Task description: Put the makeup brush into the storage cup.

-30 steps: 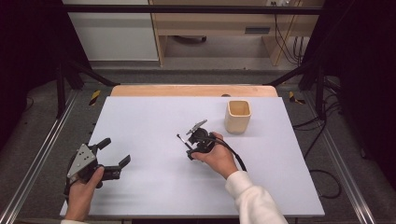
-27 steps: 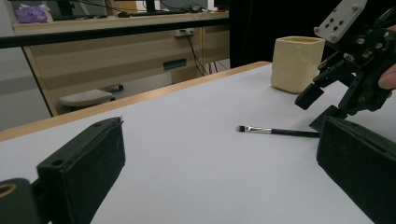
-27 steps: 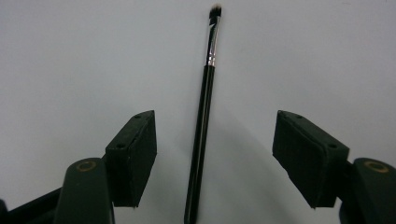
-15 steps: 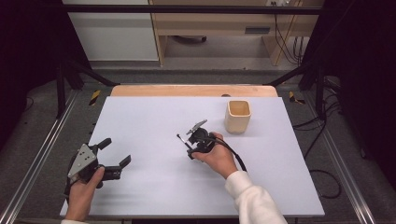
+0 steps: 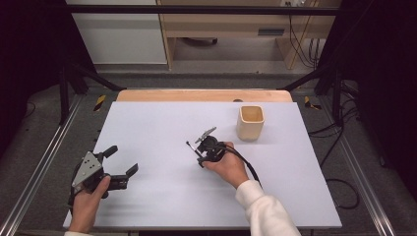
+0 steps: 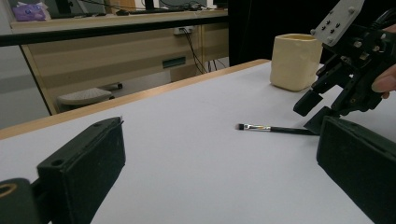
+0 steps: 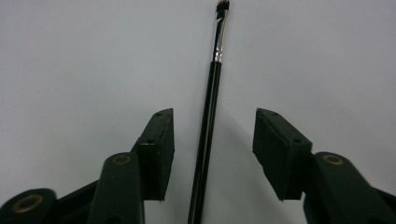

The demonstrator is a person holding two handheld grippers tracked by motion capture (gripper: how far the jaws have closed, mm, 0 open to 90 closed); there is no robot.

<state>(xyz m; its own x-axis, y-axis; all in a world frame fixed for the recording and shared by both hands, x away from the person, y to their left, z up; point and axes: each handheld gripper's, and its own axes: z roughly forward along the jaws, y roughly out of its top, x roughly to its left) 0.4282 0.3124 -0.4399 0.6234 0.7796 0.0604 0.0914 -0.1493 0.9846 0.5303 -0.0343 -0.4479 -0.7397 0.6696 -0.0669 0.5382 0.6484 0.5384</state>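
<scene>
Slim black-handled brush [image 7: 211,116] w/ silver ferrule lies flat on the white table [image 5: 162,132], handle btwn the right tongs [image 7: 212,149], which have just been closing but aren't touching it yet — lined up for a pinch. Left tongs [image 5: 120,162] rest wide open w/ nothing in them, parked well apart near the table's edge.

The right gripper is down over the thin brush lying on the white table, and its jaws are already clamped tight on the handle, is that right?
Not quite. The right gripper is over the brush on the table, but its jaws, though they have just been closing, stand apart from the handle with a gap on each side. The right gripper view shows this.
</scene>
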